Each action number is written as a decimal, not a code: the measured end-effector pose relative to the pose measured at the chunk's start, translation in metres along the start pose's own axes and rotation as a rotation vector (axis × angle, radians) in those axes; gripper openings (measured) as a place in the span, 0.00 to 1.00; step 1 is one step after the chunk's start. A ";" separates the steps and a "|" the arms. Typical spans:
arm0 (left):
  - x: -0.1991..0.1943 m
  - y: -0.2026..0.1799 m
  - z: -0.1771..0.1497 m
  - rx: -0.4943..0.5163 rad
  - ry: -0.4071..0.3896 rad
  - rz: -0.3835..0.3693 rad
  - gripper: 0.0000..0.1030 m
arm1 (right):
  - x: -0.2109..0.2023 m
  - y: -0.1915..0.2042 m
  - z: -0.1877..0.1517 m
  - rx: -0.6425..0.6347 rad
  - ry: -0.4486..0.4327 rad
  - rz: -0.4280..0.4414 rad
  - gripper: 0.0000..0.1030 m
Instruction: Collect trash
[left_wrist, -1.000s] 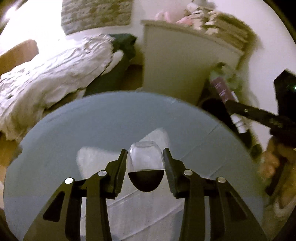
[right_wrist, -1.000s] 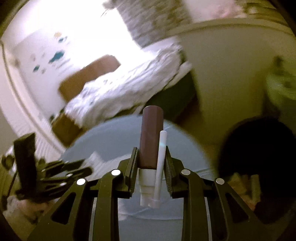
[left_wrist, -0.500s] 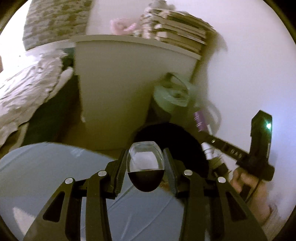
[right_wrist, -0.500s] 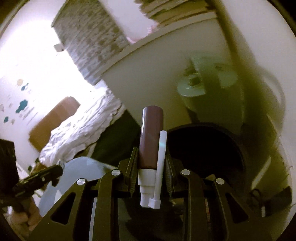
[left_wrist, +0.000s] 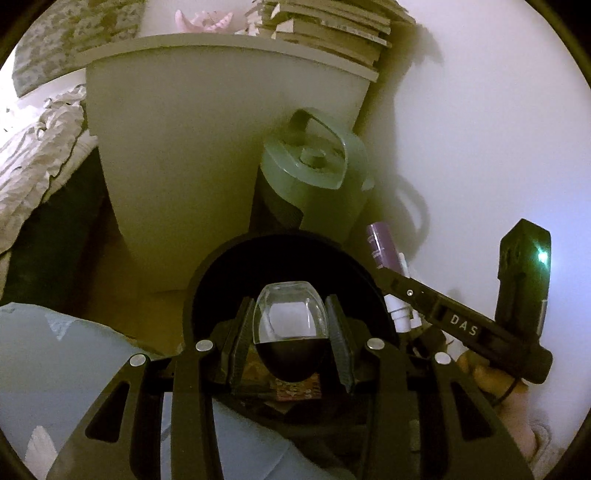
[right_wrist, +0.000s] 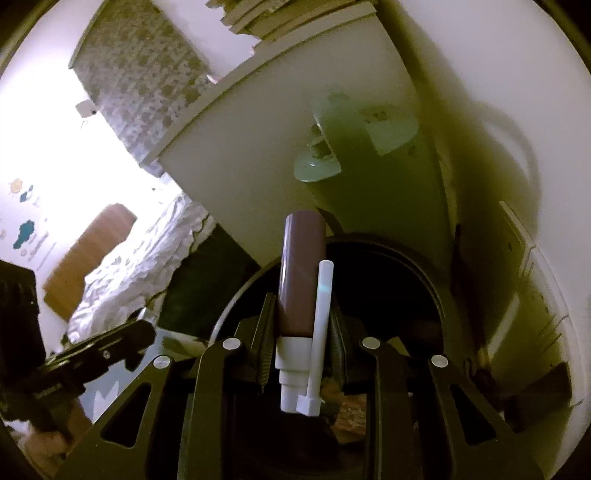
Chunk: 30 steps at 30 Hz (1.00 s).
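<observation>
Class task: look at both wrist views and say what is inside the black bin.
Inside the black bin, some printed wrappers show low down. The left gripper and its capsule cover the rest.

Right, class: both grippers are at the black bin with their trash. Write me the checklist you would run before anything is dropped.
1. Left gripper shut on the clear capsule: ok.
2. Right gripper shut on the brown tube: ok.
3. Capsule over the black bin opening: ok.
4. Tube over the bin: ok.
5. Room left inside the bin: cannot tell, too dark.
6. Grippers apart from each other: ok.
</observation>
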<state>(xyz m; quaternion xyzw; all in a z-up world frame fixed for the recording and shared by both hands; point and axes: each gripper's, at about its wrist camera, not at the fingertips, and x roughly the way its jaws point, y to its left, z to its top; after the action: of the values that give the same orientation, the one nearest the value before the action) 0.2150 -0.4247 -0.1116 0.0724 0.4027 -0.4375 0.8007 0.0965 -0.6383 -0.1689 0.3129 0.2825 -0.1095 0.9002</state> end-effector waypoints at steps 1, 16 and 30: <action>0.003 -0.002 0.000 0.000 0.005 -0.001 0.38 | 0.002 -0.002 0.001 0.003 0.005 -0.002 0.26; 0.027 -0.019 0.000 0.029 0.045 0.002 0.44 | 0.006 -0.005 -0.005 0.026 0.057 -0.006 0.26; -0.030 -0.008 -0.020 -0.008 -0.057 0.043 0.86 | 0.005 0.002 -0.009 0.020 0.033 -0.023 0.61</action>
<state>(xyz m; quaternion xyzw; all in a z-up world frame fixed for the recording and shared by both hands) 0.1885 -0.4003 -0.1019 0.0652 0.3797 -0.4204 0.8214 0.0972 -0.6312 -0.1768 0.3204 0.2999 -0.1177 0.8908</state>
